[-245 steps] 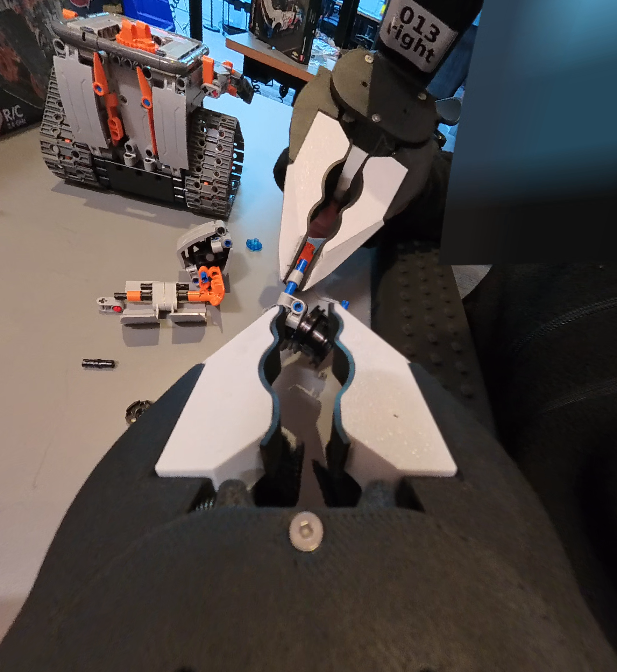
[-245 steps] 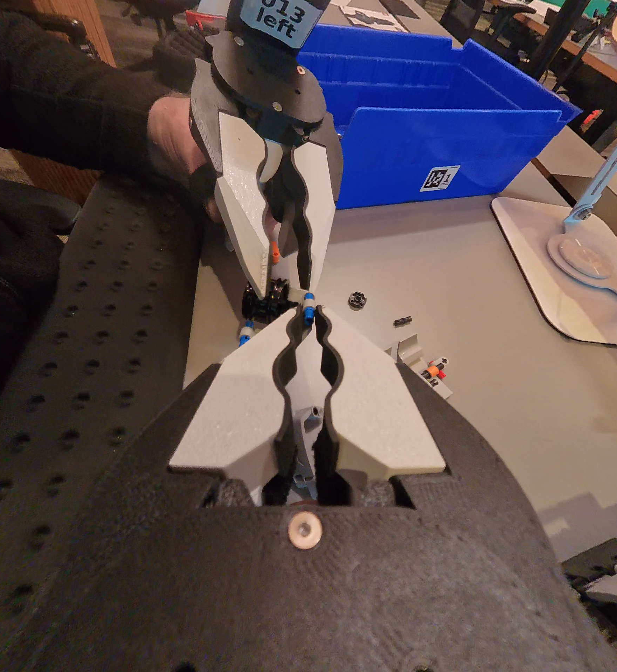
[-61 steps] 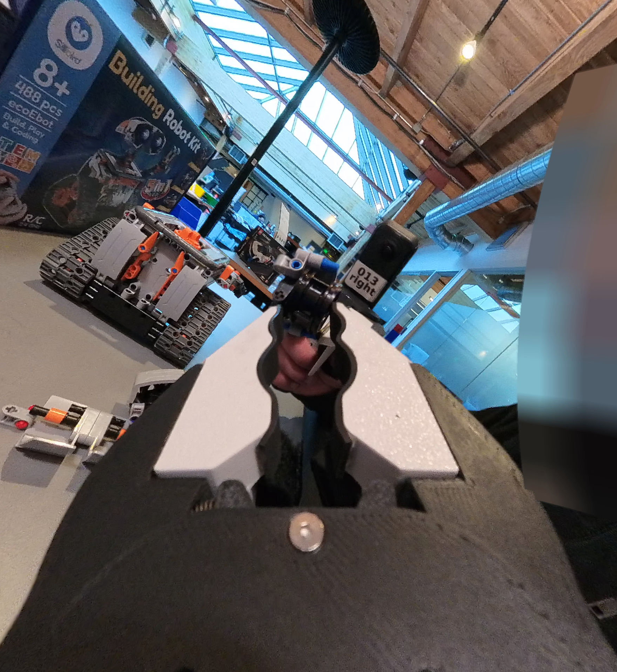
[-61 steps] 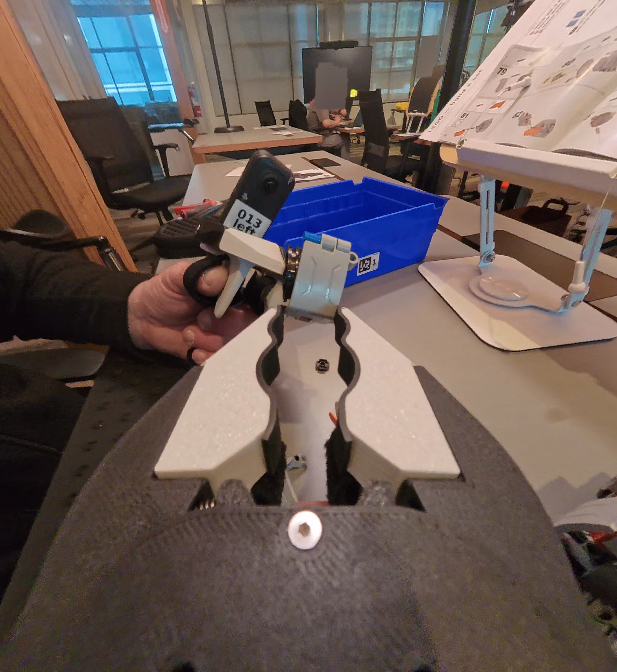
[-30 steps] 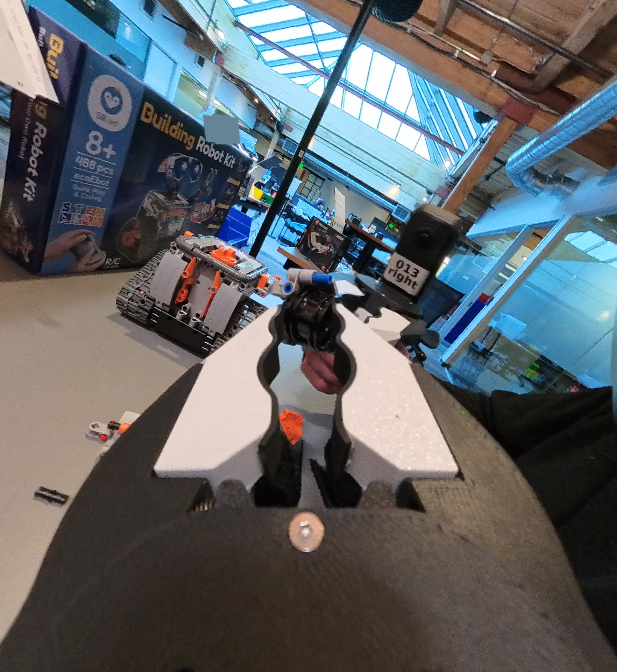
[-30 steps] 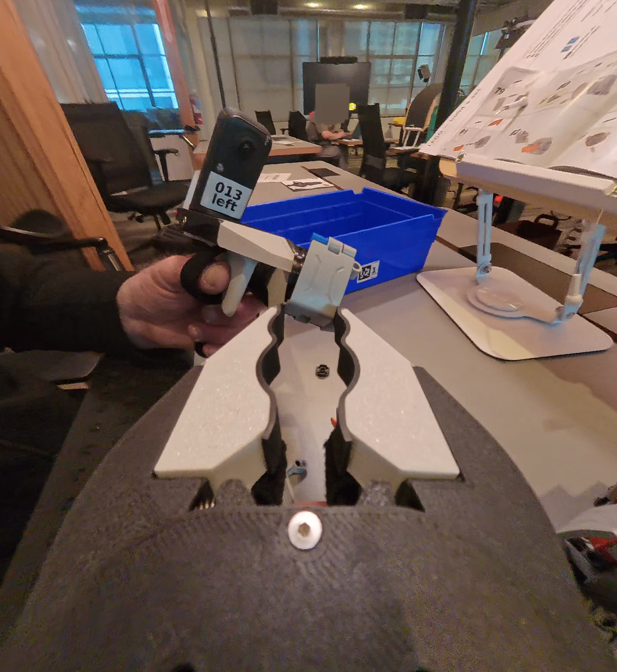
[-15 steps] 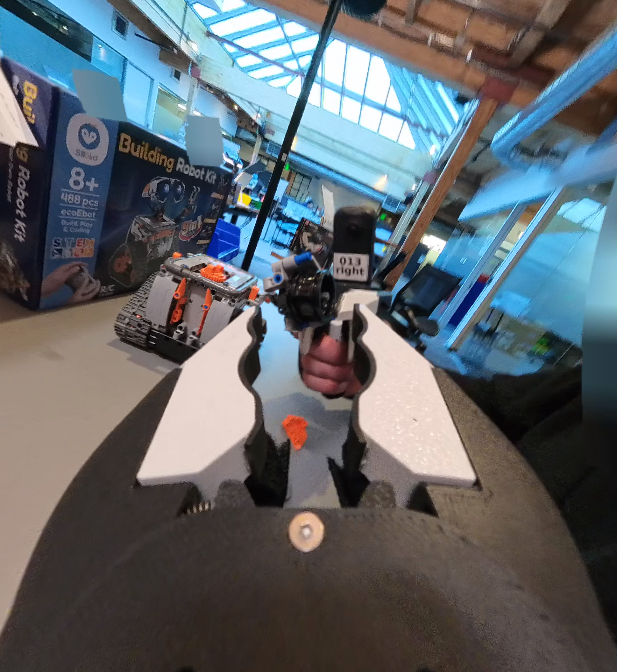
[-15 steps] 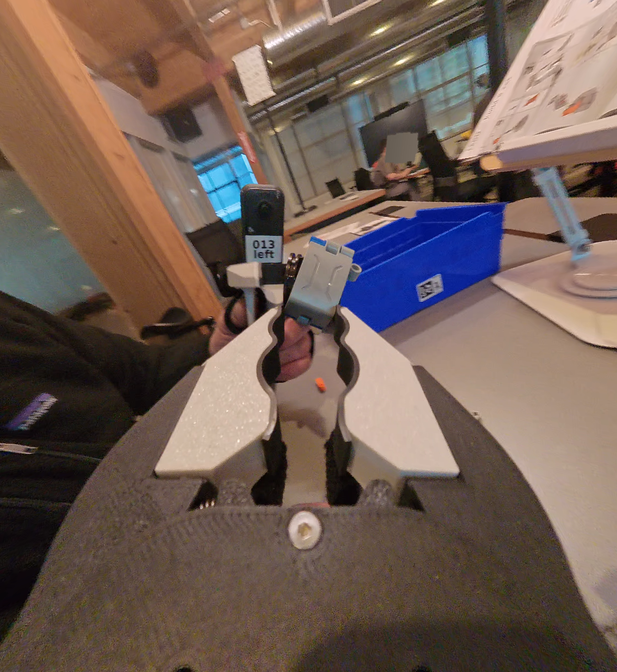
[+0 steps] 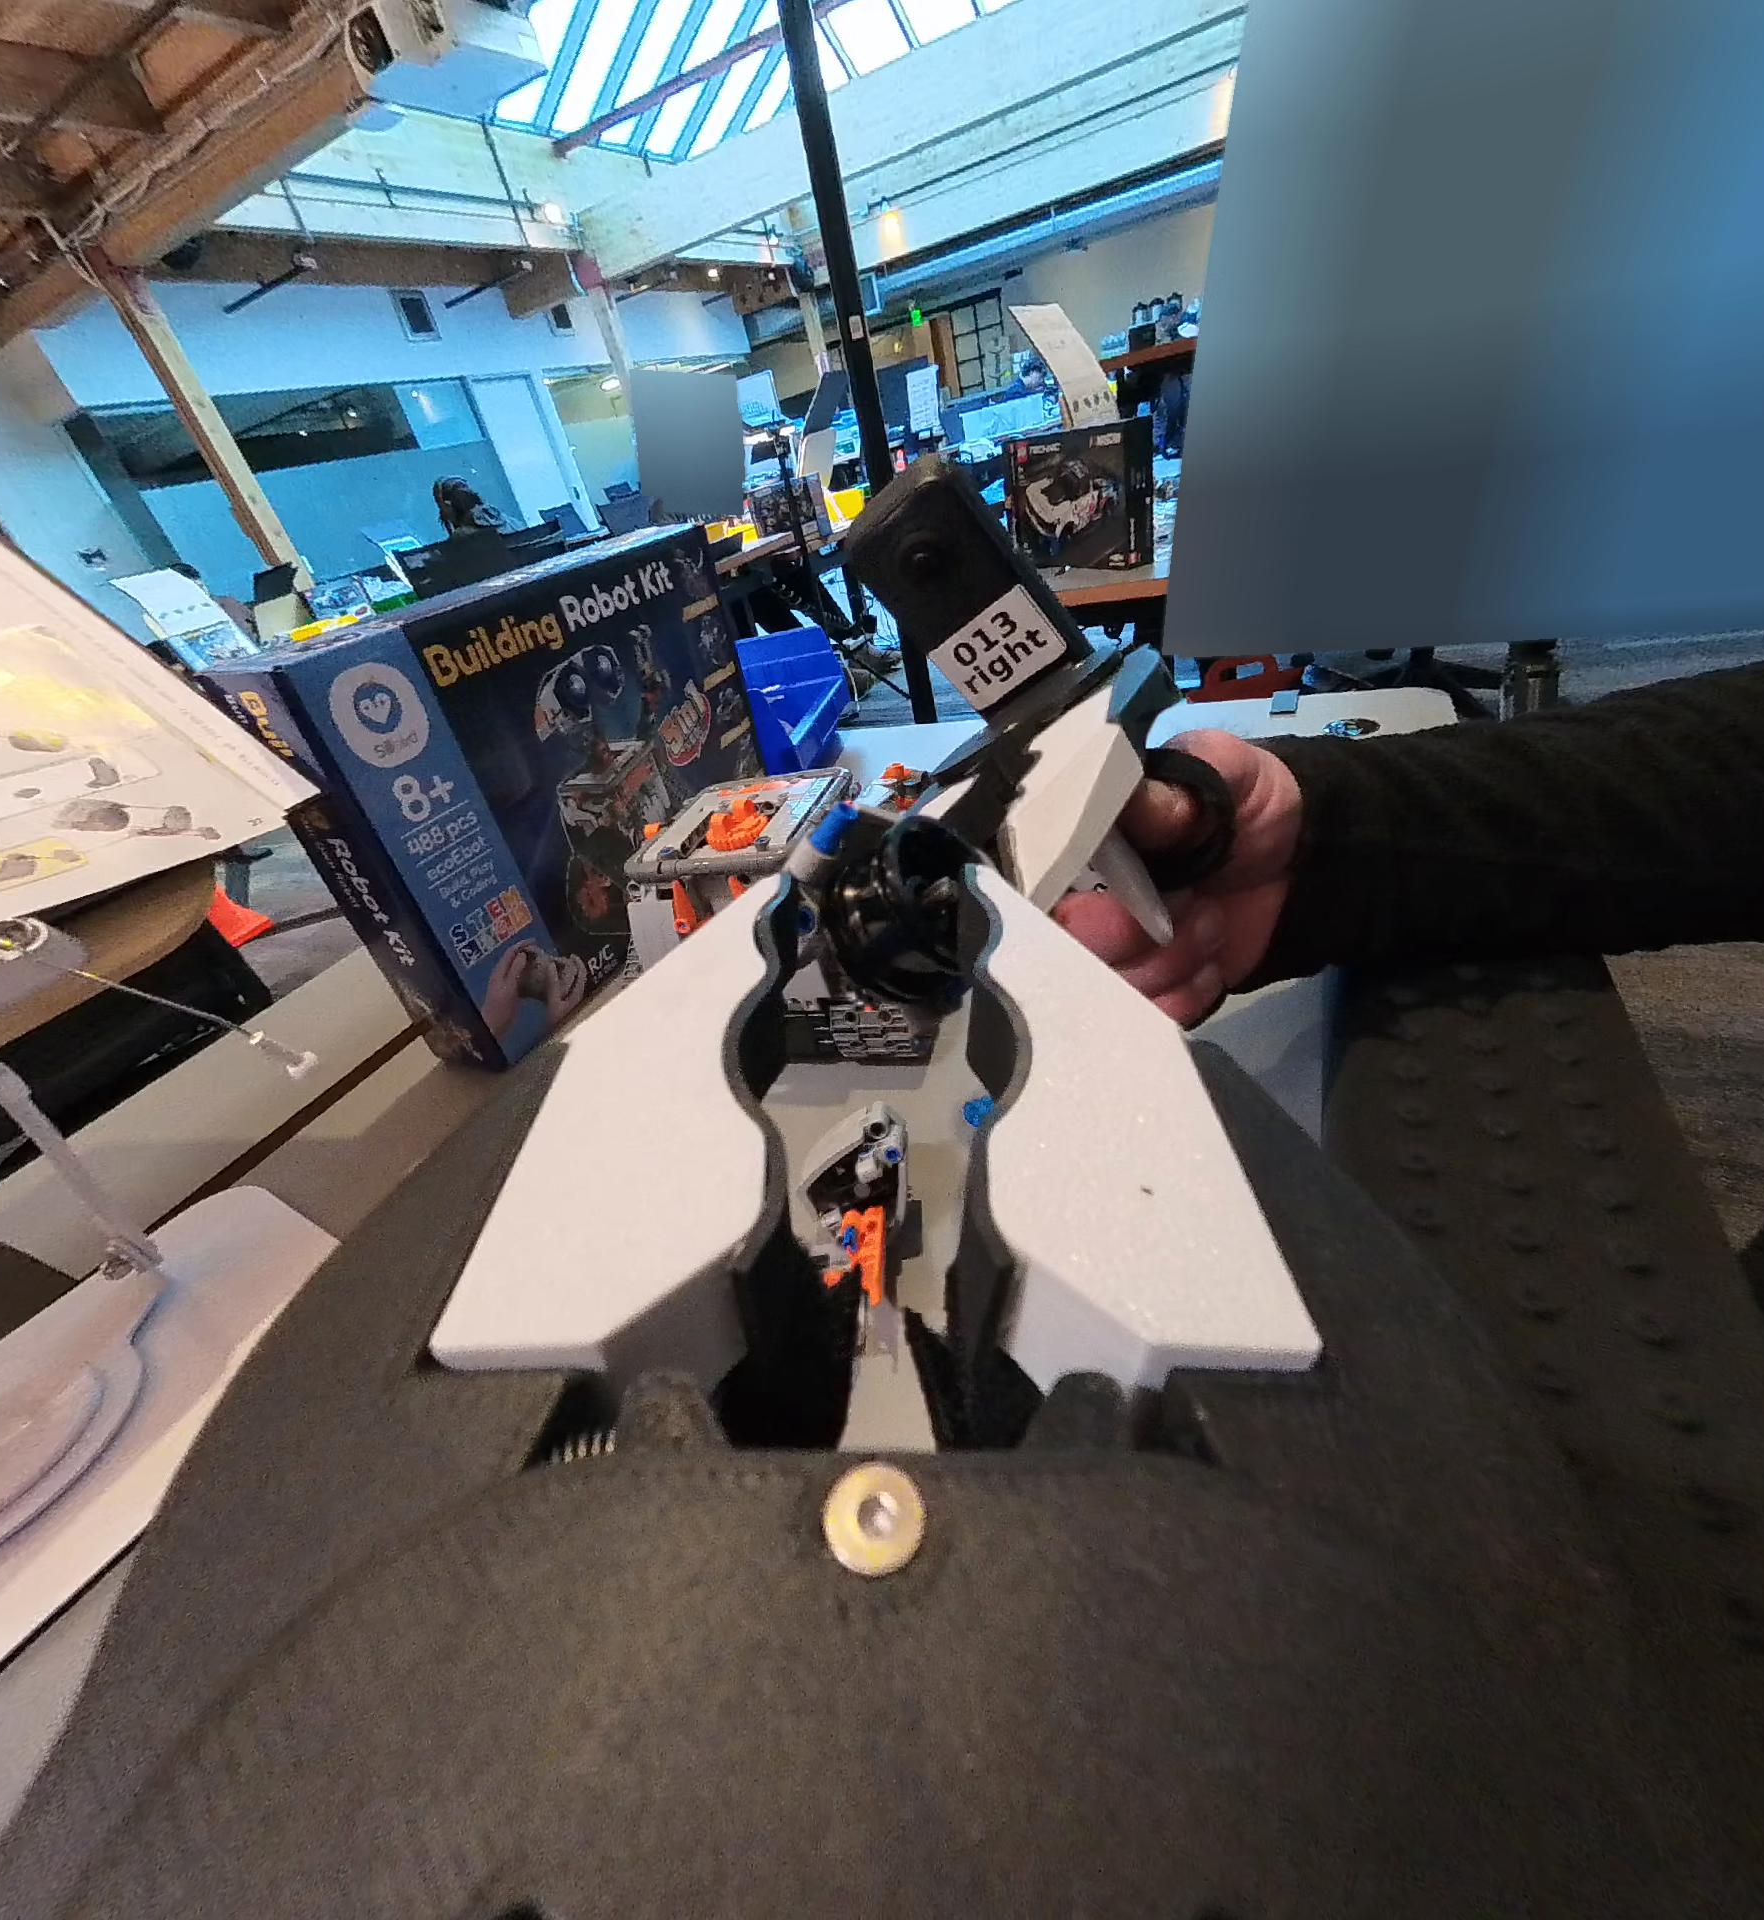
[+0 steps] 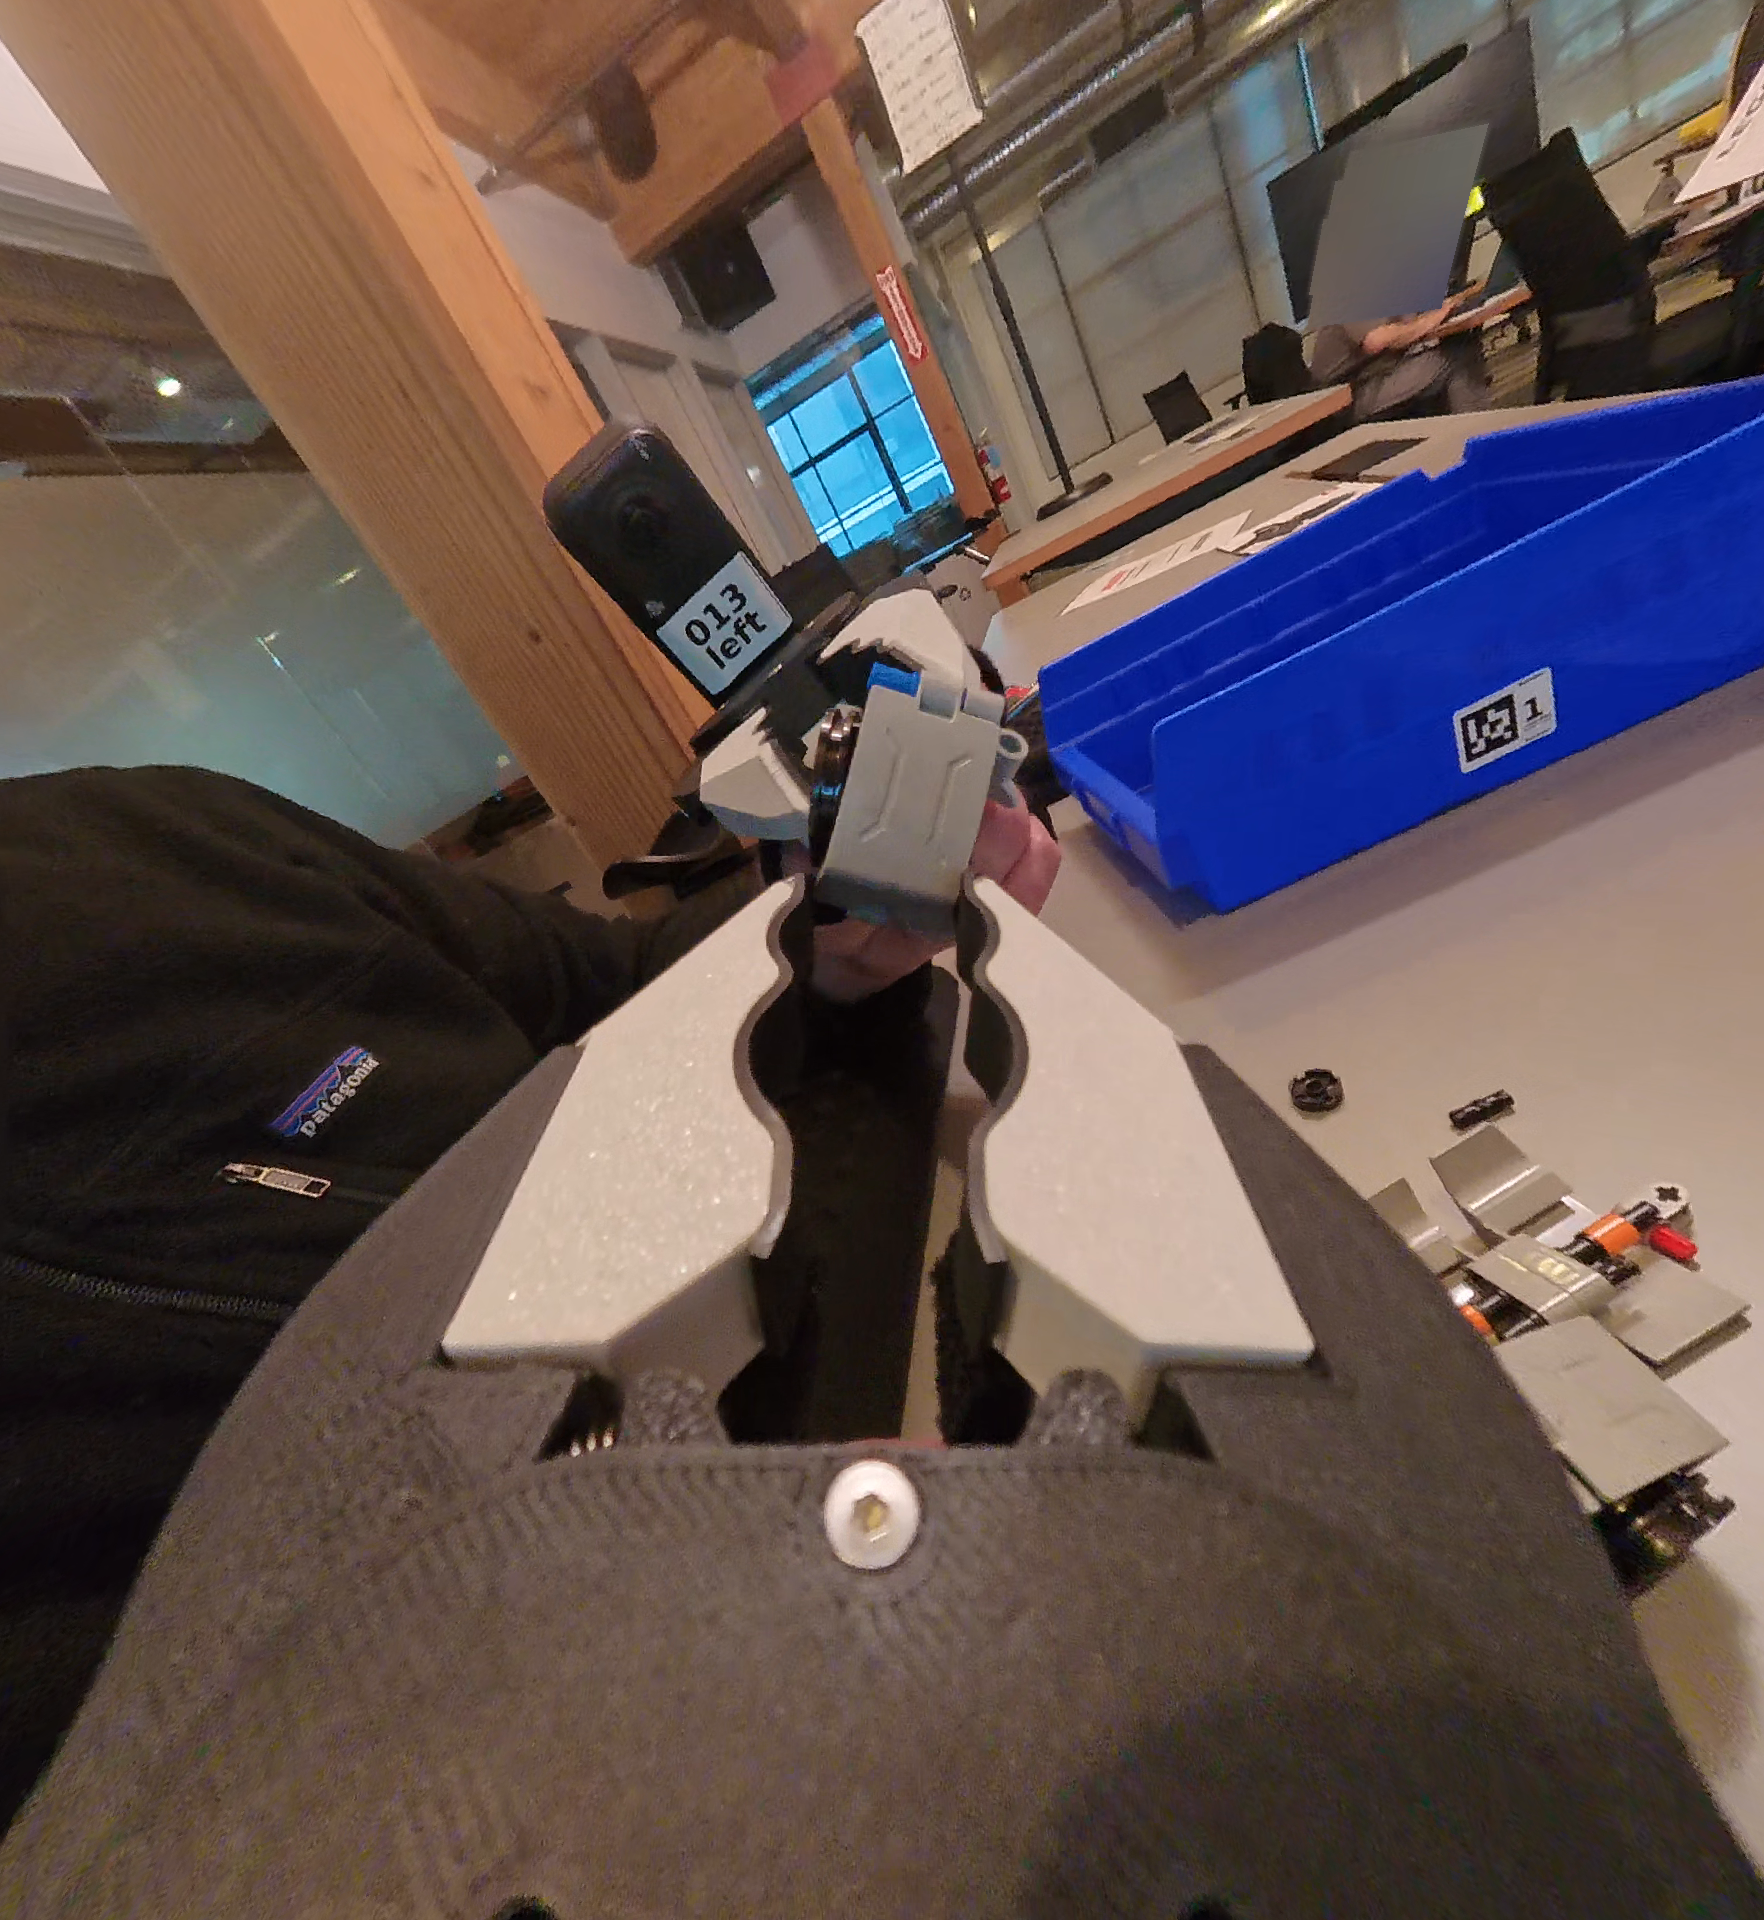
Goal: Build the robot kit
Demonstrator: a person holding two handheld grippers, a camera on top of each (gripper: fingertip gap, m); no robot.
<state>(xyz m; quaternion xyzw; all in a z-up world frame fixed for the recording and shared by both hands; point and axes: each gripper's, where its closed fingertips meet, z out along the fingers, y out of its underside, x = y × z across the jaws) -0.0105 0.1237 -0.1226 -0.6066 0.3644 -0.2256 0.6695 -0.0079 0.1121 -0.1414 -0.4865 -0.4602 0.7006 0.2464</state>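
- Presently held aloft, item one: a small brick-built assembly [image 9: 883, 914] with a black wheel-like hub facing the left wrist view and a grey panel [image 10: 904, 821] facing the right wrist view; a blue pin shows at its upper edge.
- Left gripper [image 9: 878, 920]: fingers drawn in against the black hub, clamping it at the tips.
- Right gripper [image 10: 883, 904]: tips pinching the lower edge of the grey panel, so both claws grip the same assembly from opposite sides, above the table [image 10: 1480, 987].
- Hand [image 9: 1200, 883], dark sleeve, on the right gripper's handle; a second hand [image 10: 1013, 852] shows behind the panel.
- Tracked robot model [image 9: 743, 842], grey with orange parts, stands on the table beyond the left gripper, partly hidden.
- Kit box [image 9: 535, 769], dark blue, upright just left of the model.
- Grey and orange sub-assembly [image 9: 857, 1184] lies on the table, seen between the left fingers; a small blue stud [image 9: 974, 1112] beside it.
- Blue bin [image 10: 1460, 675], open-topped, far side of the table.
- Flat grey sub-assembly [image 10: 1564, 1288] with orange and red pins, near a black round piece [image 10: 1316, 1089] and a black pin [image 10: 1480, 1109].
- Instruction booklet [image 9: 47, 748] on a white stand [image 9: 57, 1382], at left.
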